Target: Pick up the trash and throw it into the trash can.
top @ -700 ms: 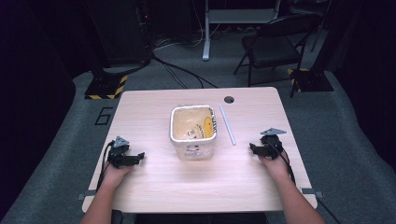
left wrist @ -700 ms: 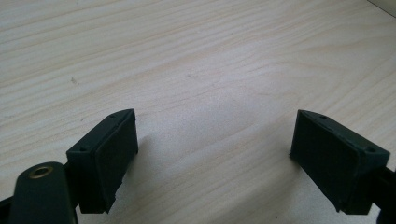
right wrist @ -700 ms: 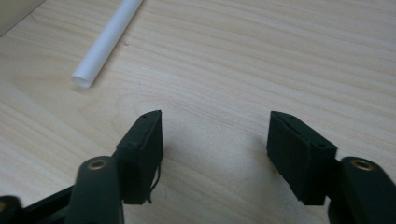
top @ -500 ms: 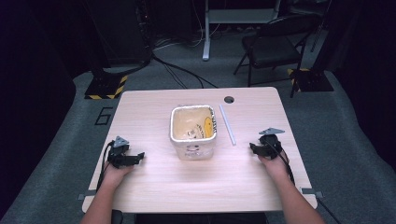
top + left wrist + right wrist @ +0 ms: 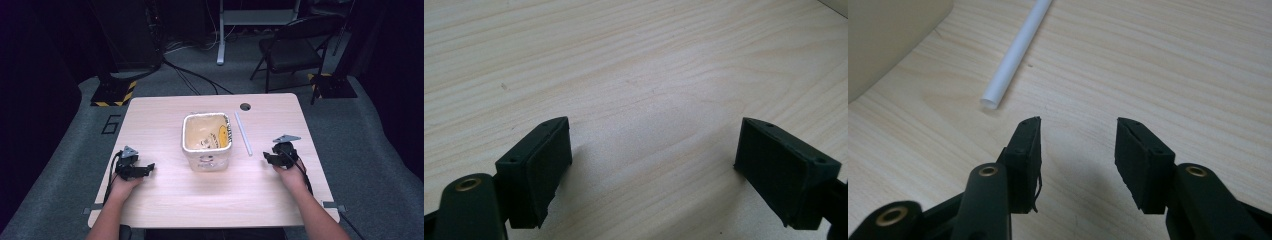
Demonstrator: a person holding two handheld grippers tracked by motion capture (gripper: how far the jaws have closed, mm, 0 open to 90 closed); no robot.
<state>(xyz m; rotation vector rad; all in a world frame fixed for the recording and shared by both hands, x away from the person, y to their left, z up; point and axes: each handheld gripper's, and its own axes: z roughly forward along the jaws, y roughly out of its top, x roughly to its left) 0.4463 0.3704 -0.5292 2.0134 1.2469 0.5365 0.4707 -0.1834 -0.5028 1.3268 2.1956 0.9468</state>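
Right hand-held gripper (image 5: pixel 1078 145) | jaws apart | straw (image 5: pixel 1015 52) just ahead-left, untouched

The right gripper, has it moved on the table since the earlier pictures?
No. In the high view the right gripper lies in the same place beside the near end of the white tube, right of the tub.

Your worktop (image 5: pixel 165 115): pale wood-grain top, rounded corners, one round cable hole (image 5: pixel 245 106) near its far edge. On it you have: one white tub (image 5: pixel 206 141), open-topped, standing upright near the middle; one white tube (image 5: pixel 243 133), lying flat just beside the tub on your right, apart from it, running from far to near. You also rest both hand-held grippers on it: left hand-held gripper (image 5: pixel 142 169) and right hand-held gripper (image 5: pixel 268 159), each well apart from the tub.
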